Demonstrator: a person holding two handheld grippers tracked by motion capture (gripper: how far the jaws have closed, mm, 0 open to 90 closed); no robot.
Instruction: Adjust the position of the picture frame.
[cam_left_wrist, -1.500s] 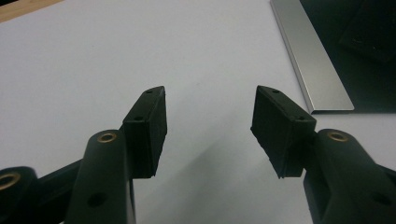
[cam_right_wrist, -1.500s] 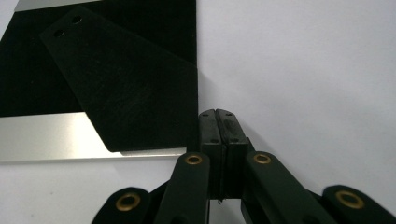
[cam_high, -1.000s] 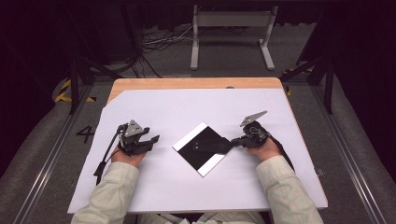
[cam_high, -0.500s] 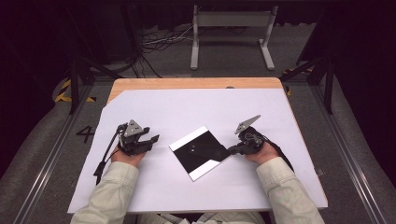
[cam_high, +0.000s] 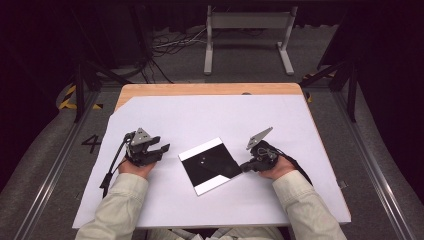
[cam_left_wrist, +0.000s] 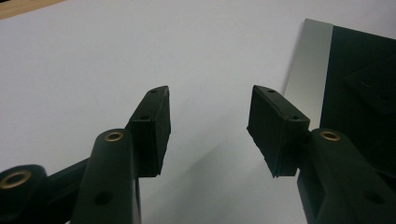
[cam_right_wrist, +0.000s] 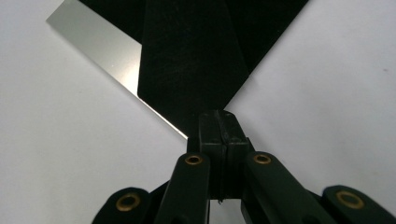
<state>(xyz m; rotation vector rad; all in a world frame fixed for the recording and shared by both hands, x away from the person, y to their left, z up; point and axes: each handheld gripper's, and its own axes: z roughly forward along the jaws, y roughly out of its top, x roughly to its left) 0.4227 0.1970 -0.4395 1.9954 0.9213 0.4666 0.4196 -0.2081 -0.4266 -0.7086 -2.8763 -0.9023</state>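
Note:
A square black sheet with pale silver bands along two edges lies on the white table cover, between my two grippers. My right gripper is shut on the sheet's right corner. In the right gripper view the jaws meet on that corner, and the black sheet spreads away with a silver band at its left. My left gripper rests open just left of the sheet. Its fingers hold nothing, and the sheet's silver edge lies to their right.
A strip of wooden tabletop shows beyond the white cover. Behind the table stand a grey metal frame and loose cables on the floor. Rails run along both sides.
My right gripper has drawn back a little toward the person with the sheet's corner, and the sheet has shifted slightly left and nearer. The left gripper has stayed put.

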